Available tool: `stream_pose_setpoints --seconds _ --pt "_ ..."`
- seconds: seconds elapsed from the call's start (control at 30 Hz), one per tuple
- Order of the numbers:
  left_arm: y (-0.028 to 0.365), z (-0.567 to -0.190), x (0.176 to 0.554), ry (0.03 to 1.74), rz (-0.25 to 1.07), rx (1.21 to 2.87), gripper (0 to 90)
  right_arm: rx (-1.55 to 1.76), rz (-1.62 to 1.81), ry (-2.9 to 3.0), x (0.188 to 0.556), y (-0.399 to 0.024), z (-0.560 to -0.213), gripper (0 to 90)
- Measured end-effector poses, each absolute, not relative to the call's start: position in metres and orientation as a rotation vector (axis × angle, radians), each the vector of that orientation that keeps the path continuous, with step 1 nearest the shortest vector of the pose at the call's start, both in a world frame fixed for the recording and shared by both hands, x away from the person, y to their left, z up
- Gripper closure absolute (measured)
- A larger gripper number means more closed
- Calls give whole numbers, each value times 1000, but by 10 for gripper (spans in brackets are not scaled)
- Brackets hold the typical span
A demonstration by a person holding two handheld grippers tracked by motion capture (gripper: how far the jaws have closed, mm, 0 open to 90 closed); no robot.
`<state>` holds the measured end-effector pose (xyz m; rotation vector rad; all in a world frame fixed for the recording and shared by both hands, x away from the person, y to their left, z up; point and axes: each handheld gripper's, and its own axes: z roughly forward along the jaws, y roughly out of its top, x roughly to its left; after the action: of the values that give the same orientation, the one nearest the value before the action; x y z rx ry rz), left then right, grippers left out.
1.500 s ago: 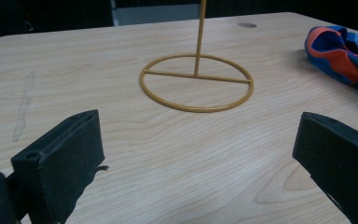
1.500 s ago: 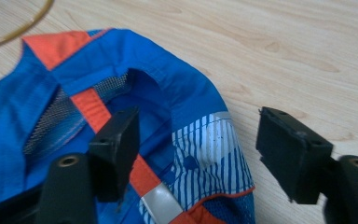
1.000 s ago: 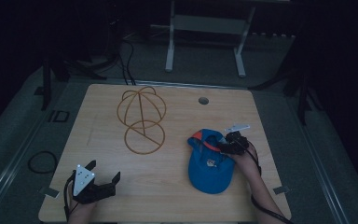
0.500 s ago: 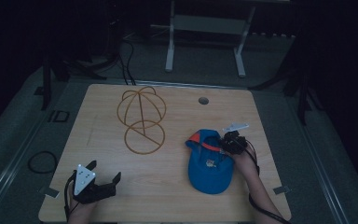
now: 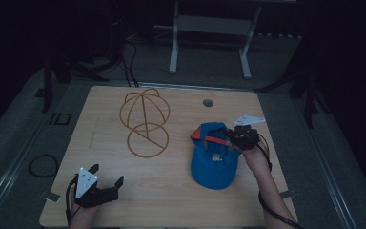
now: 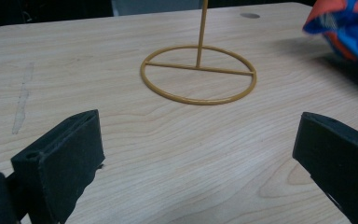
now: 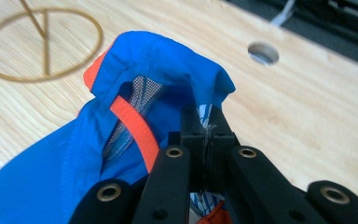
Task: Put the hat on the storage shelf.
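Right claw (image 5: 232, 137): clamped on the blue cap's rear edge
Blue cap (image 5: 214, 160): on the counter (image 5: 181, 191), right side
Left claw (image 5: 106, 179): spread wide, near front-left corner
Wire stand (image 5: 145, 121): upright, centre-left

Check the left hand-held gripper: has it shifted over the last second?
No. The left hand-held gripper sits at the same spot near the table's front-left corner, jaws open, well short of the wire hat stand.

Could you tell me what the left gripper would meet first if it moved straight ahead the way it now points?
Probably the wire stand's base ring: it lies ahead between the open jaws of the left gripper, with bare table before it.
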<state>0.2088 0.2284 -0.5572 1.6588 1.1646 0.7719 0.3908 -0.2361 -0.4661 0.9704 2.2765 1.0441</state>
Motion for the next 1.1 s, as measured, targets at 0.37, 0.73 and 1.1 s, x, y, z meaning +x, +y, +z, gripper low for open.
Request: stream_pose_setpoints --seconds 0.37,0.73,1.1 --pt "227 -549 208 1150 761 1671 21 835 1143 2199 368 -233 -410 892" --pt "200 -512 213 999 619 1762 21 744 1216 2161 346 -231 -372 892" --pt "165 -447 236 854 620 1798 44 721 1251 2171 336 -228 -365 892"
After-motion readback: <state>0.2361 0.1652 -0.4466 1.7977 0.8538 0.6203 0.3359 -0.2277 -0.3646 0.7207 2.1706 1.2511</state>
